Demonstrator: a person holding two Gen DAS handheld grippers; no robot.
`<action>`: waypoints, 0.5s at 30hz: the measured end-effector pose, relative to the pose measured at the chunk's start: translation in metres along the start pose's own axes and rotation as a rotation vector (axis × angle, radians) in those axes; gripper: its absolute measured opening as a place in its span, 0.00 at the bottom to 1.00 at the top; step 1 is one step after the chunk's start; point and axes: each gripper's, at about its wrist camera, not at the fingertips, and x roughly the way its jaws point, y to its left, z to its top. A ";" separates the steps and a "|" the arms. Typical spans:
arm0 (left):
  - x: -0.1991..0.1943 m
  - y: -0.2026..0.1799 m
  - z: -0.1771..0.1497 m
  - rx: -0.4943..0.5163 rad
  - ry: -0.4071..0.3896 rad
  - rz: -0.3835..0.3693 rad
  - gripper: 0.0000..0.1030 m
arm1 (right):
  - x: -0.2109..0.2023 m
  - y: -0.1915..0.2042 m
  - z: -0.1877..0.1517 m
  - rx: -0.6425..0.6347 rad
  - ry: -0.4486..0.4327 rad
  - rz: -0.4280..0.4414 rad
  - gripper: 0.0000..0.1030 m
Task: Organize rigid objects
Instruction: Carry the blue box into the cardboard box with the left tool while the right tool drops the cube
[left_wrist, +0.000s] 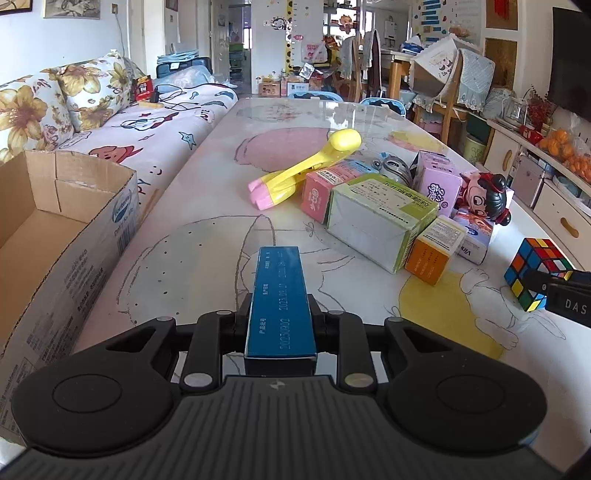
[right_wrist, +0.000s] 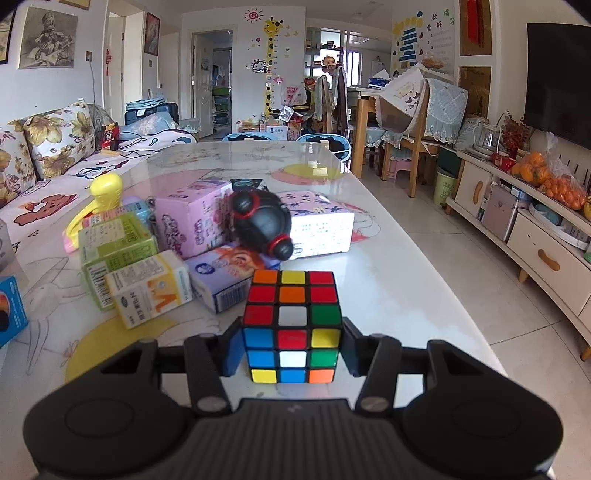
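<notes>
My left gripper is shut on a long blue box, which sticks forward above the table. My right gripper is shut on a multicoloured puzzle cube; the same cube shows at the right edge of the left wrist view with the right gripper's black fingers on it. A heap of small cartons lies mid-table: a green box, an orange-and-white box, a pink box, a lilac box. A yellow-and-pink toy and a doll with black hair lie by them.
An open cardboard box stands at the table's left edge, beside a sofa with flowered cushions. In the right wrist view a white patterned box lies behind the doll. A low cabinet with oranges runs along the right wall.
</notes>
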 end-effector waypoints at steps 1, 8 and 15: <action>0.007 -0.004 0.011 0.002 -0.009 -0.004 0.29 | -0.005 0.003 -0.001 0.007 0.000 0.008 0.49; 0.038 -0.015 0.068 -0.047 -0.055 -0.023 0.29 | -0.034 0.032 -0.005 0.054 0.005 0.093 0.49; 0.027 0.008 0.076 -0.156 -0.090 -0.001 0.29 | -0.051 0.081 0.013 -0.001 -0.031 0.183 0.49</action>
